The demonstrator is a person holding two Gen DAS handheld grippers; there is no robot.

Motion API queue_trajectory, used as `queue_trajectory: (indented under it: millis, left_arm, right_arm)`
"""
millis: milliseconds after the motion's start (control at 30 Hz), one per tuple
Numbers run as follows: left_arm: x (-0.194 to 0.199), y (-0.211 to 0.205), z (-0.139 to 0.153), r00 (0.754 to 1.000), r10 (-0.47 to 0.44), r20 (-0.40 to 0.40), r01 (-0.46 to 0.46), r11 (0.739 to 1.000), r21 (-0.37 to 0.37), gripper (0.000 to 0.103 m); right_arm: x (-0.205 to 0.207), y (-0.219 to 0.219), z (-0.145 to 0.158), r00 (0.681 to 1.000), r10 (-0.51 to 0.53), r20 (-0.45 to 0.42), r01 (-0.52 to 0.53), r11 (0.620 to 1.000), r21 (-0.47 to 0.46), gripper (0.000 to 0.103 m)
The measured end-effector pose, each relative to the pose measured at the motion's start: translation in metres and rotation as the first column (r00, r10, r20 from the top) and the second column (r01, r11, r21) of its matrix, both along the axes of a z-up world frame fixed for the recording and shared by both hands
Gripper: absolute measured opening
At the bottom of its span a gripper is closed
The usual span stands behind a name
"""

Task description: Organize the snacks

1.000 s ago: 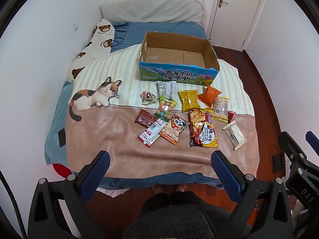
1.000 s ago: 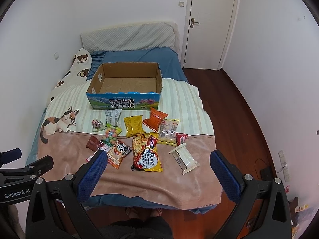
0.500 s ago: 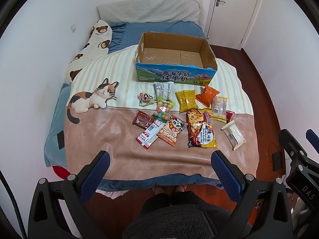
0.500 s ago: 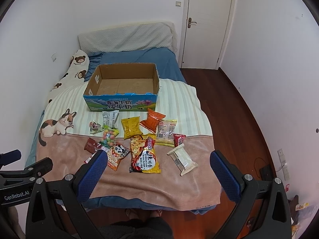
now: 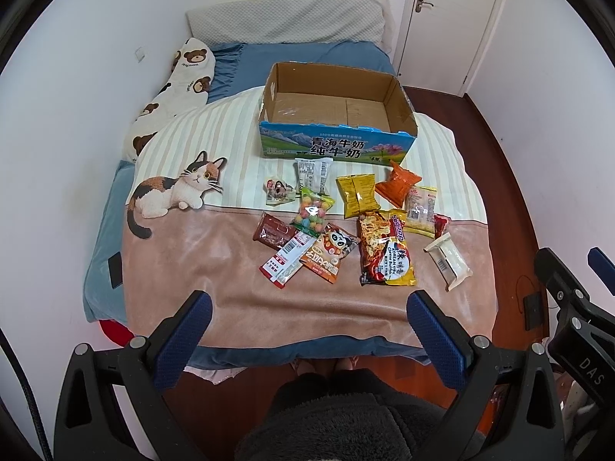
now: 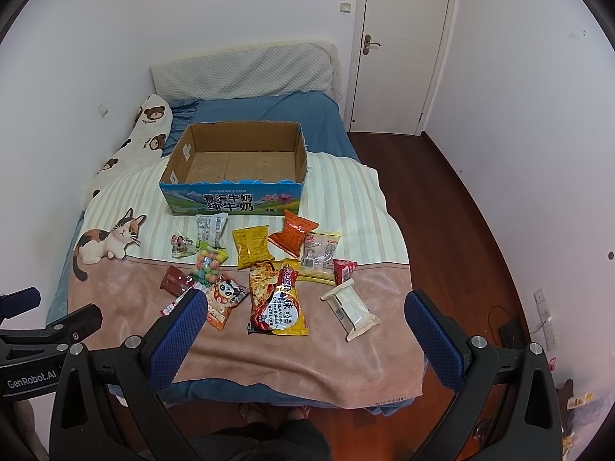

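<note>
Several snack packets lie scattered on the bed's blanket (image 5: 215, 269): a large noodle pack (image 5: 386, 247) (image 6: 277, 299), a yellow pack (image 5: 357, 196) (image 6: 251, 246), an orange pack (image 5: 398, 183) (image 6: 293, 233), a white bar (image 5: 447, 261) (image 6: 350, 309), a panda packet (image 5: 330, 251) and a bag of coloured candy balls (image 5: 312, 211). Behind them stands an empty open cardboard box (image 5: 338, 115) (image 6: 234, 171). My left gripper (image 5: 307, 319) and right gripper (image 6: 303, 317) hover open above the bed's near edge, each holding nothing.
A bear-print pillow (image 5: 173, 92) and a grey pillow (image 5: 284, 19) lie at the head of the bed. White walls close in on the left; a door (image 6: 403, 46) and wooden floor (image 6: 453, 199) are on the right. A person's legs (image 5: 346, 415) stand at the bed's foot.
Both grippers have drifted slightly forward and left toward the bed, so the snacks and box appear a little nearer. Nothing on the bed has moved.
</note>
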State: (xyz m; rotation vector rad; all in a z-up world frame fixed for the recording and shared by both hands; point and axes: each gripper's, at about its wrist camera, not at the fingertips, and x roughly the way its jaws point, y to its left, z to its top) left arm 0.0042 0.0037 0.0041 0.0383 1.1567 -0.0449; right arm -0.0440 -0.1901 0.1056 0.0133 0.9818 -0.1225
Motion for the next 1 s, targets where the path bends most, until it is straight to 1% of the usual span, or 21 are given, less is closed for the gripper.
queue_trajectory:
  millis: [233, 633, 700, 767, 867, 933, 1000]
  left_arm:
    - [0.002, -0.004, -0.001, 1.0, -0.001, 0.004, 0.001, 1.0, 0.001, 0.103]
    - [0.001, 0.004, -0.001, 1.0, 0.002, -0.003, -0.002, 1.0, -0.007, 0.103]
    - [0.003, 0.005, -0.004, 1.0, 0.008, -0.004, -0.009, 1.0, -0.015, 0.103]
    - [0.007, 0.01, -0.014, 1.0, 0.025, -0.003, -0.025, 0.999, -0.035, 0.103]
    - [0.022, 0.013, -0.039, 0.997, 0.054, -0.046, -0.056, 0.998, -0.041, 0.103]
    - [0.033, 0.015, -0.061, 0.993, 0.074, -0.087, -0.077, 0.997, -0.025, 0.103]
    - [0.045, 0.017, -0.085, 0.99, 0.089, -0.107, -0.09, 0.996, -0.005, 0.103]
  right_arm:
    - [0.001, 0.003, 0.001, 1.0, 0.003, 0.001, -0.003, 1.0, 0.002, 0.103]
    - [0.003, 0.007, 0.0, 1.0, 0.007, -0.007, -0.007, 1.0, 0.007, 0.103]
    - [0.007, 0.006, -0.003, 1.0, 0.007, -0.017, -0.006, 1.0, 0.017, 0.103]
    - [0.011, 0.006, -0.01, 0.999, 0.004, -0.033, -0.003, 1.0, 0.026, 0.103]
    - [0.024, 0.002, -0.029, 0.997, -0.001, -0.073, 0.004, 0.999, 0.045, 0.103]
    - [0.037, -0.002, -0.05, 0.993, -0.002, -0.118, 0.012, 0.997, 0.081, 0.103]
    - [0.052, -0.007, -0.076, 0.985, 0.0, -0.17, 0.021, 0.992, 0.125, 0.103]
